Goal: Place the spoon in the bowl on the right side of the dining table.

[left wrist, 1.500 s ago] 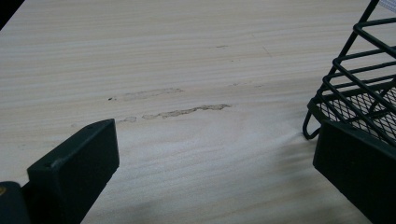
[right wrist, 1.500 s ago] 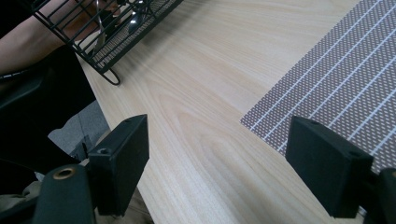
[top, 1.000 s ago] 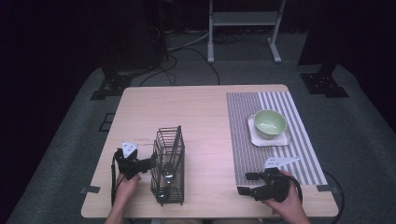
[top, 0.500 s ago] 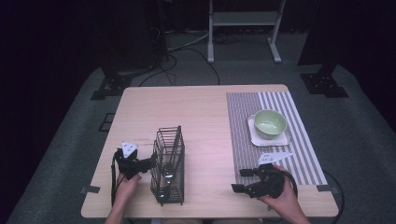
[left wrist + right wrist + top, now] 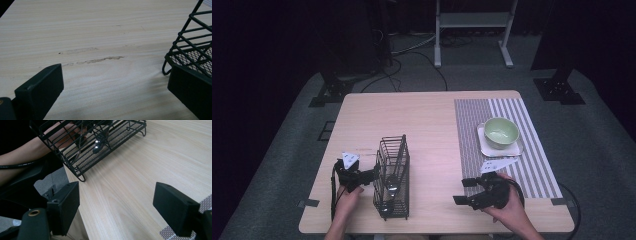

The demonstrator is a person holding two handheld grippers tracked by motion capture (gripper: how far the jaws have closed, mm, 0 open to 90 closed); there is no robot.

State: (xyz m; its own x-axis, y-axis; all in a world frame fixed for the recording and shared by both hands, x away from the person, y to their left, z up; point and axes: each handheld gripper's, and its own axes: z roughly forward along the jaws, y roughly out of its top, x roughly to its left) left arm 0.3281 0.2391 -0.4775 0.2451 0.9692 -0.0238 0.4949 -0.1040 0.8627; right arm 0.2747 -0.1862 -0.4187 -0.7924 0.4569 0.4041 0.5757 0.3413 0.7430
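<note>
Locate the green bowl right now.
High view: the green bowl sits on a small white plate on the striped placemat, table's right side, beyond the right hand-held gripper.

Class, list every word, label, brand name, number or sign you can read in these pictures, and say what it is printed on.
None: no readable text on the wire basket, the green bowl, the striped mat, the table or either gripper.
The faint marks on the wood in the left gripper view are stains, not writing.
</note>
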